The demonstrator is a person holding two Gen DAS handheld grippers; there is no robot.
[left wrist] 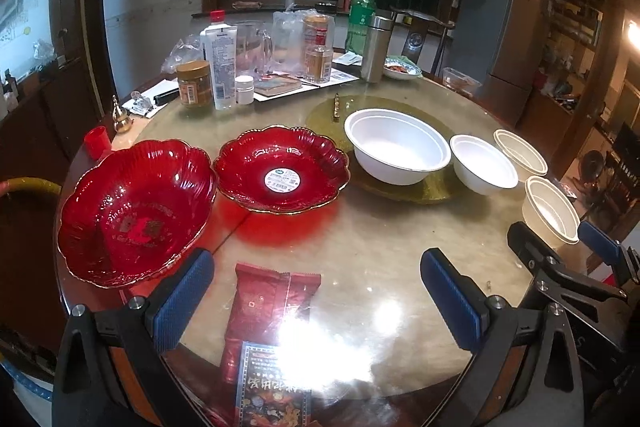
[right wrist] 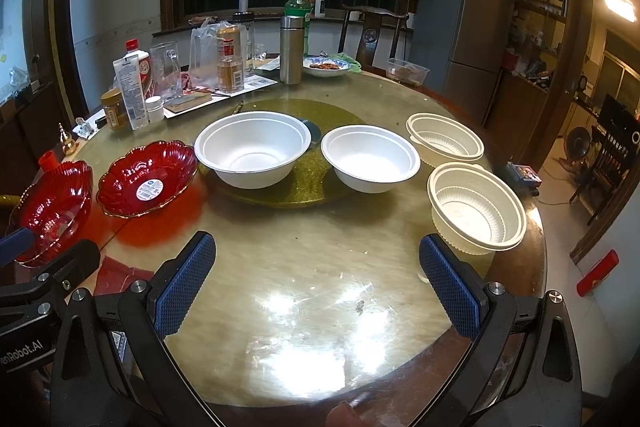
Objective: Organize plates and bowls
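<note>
Bowls and plates lie spread in an arc ahead of both tools, none yet stacked, so the step in hand looks like choosing and approaching a first piece. The left gripper hangs with its jaws wide apart and nothing between them; just ahead and left of its left finger sits the near red plate, with the labelled red plate beyond it, the two rims nearly touching. The right gripper is equally spread and empty, and the near ribbed bowl sits just past its right finger, the far ribbed bowl behind that. Further ahead, on the gold turntable, stand the large white bowl and the smaller white bowl. A sound start would likely be like with like: bring one finger inside the near ribbed bowl's rim, one outside, pinch gently since thin plastic may flex, and lift straight before nesting. The glossy red plates may slip, so grip their scalloped edges squarely.
</note>
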